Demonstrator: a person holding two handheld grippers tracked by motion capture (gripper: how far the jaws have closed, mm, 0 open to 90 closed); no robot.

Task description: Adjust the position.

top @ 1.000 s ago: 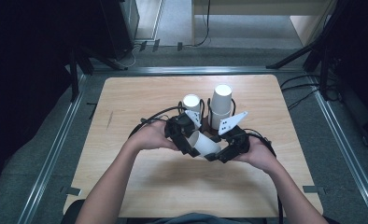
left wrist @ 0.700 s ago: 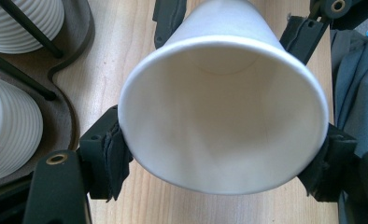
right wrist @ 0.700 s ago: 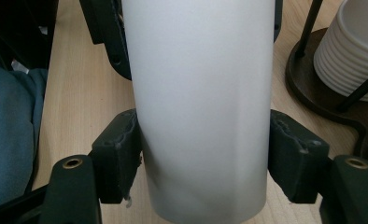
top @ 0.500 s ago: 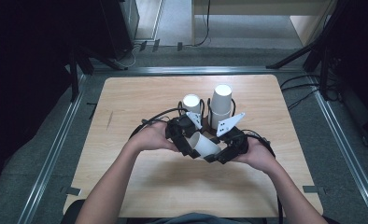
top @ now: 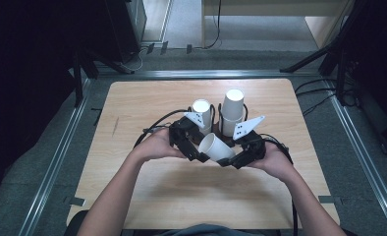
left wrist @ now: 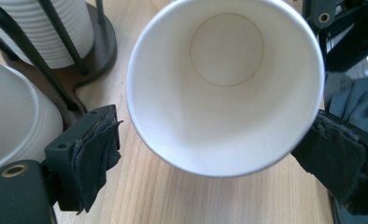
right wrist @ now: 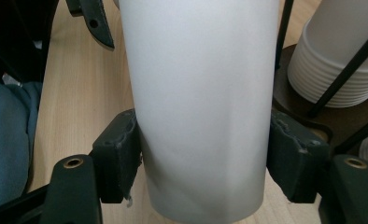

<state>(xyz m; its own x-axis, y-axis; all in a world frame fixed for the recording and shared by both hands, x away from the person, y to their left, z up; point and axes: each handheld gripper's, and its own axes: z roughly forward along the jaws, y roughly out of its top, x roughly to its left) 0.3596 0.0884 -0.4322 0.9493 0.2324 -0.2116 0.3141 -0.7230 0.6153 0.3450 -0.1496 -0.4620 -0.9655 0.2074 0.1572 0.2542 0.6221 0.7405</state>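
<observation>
Left gripper (left wrist: 205, 154) jaws have just opened off the paper cup (left wrist: 224, 79), right gripper (right wrist: 203, 154) clamping it

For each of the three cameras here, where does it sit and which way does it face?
High view: fixed above the person's side, facing forward and down on the table; both forearms, left gripper and right gripper show.
Left gripper view: rides the left gripper, looking into the paper cup; a gap shows at its left pad.
Right gripper view: rides the right gripper, whose pads press the cup's wall.
Shared: the cup and the cup stacks in their rack.
</observation>
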